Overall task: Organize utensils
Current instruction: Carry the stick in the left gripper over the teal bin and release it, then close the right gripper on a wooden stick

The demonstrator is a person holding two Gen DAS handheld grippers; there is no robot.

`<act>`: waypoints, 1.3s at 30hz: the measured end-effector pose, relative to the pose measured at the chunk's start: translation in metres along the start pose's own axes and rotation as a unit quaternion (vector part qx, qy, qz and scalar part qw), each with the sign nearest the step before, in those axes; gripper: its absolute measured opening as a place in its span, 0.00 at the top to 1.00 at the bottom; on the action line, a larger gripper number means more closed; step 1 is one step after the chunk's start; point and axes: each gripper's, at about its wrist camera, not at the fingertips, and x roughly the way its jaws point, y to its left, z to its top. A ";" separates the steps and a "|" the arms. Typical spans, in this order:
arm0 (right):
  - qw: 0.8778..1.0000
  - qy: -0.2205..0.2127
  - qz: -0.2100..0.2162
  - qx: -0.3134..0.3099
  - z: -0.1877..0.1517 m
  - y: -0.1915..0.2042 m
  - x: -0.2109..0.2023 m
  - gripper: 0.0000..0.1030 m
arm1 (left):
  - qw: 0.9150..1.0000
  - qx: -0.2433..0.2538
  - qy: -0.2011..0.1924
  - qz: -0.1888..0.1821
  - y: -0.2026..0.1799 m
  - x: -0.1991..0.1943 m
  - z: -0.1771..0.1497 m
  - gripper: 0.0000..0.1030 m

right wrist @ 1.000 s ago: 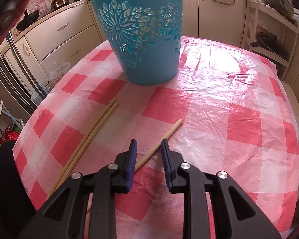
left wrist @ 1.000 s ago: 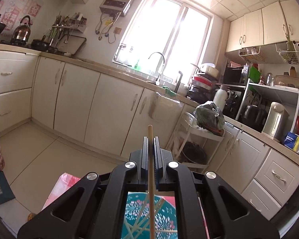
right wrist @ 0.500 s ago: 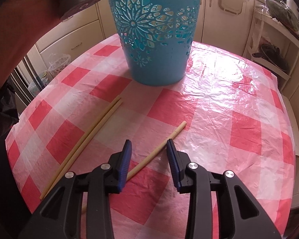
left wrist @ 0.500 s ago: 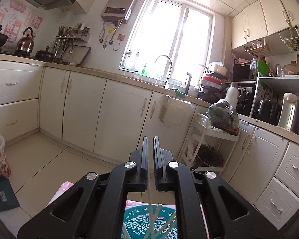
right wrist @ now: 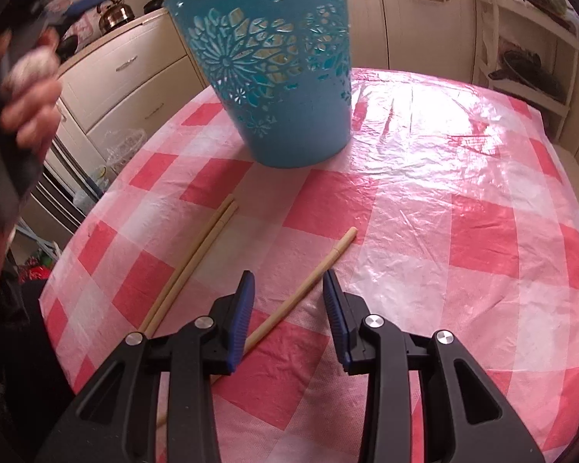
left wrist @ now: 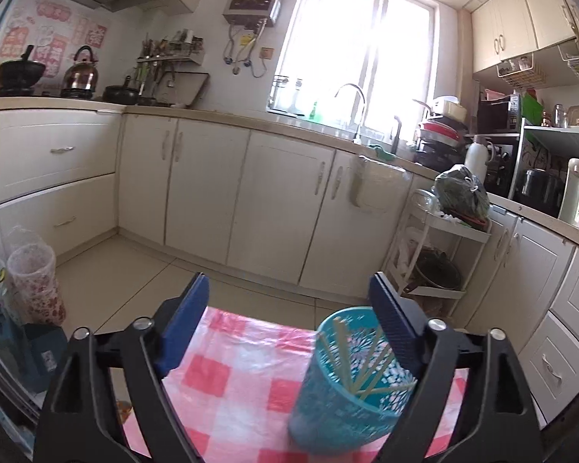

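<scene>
- Several chopsticks (left wrist: 361,362) already stand in the blue holder (right wrist: 281,77) on the desk (right wrist: 463,200).
- Three remain flat on the desk: a pair (right wrist: 191,262) and a single chopstick (right wrist: 308,281).
- Left hand-held gripper (left wrist: 289,324): jaws opening, nothing between.
- Right hand-held gripper (right wrist: 288,305): jaws apart, straddling the single chopstick, not clamped.

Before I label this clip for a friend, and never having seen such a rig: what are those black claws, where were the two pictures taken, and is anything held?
No robot here: a person holds a black two-finger gripper in each hand, each carrying a forward-looking fisheye camera.

The left view shows the left gripper, its jaws opening with nothing between them, above a turquoise perforated plastic basket already holding pale wooden chopsticks.

The right view shows the right gripper, open, straddling a single wooden chopstick without gripping it. A pair of wooden chopsticks lies alongside on the round table's pink-checked plastic cloth.
</scene>
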 end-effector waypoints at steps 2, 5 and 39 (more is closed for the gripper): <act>1.000 0.000 -0.005 0.005 -0.002 0.000 -0.002 0.64 | 1.000 -0.004 0.020 0.012 0.023 -0.008 -0.016 0.13; 1.000 0.001 -0.027 0.011 -0.002 0.006 -0.002 0.64 | 0.998 -0.001 0.061 0.032 0.050 -0.007 -0.046 0.13; 0.992 0.057 -0.089 -0.074 0.011 0.034 0.013 0.91 | 0.992 -0.039 0.119 0.016 0.086 0.013 -0.089 0.10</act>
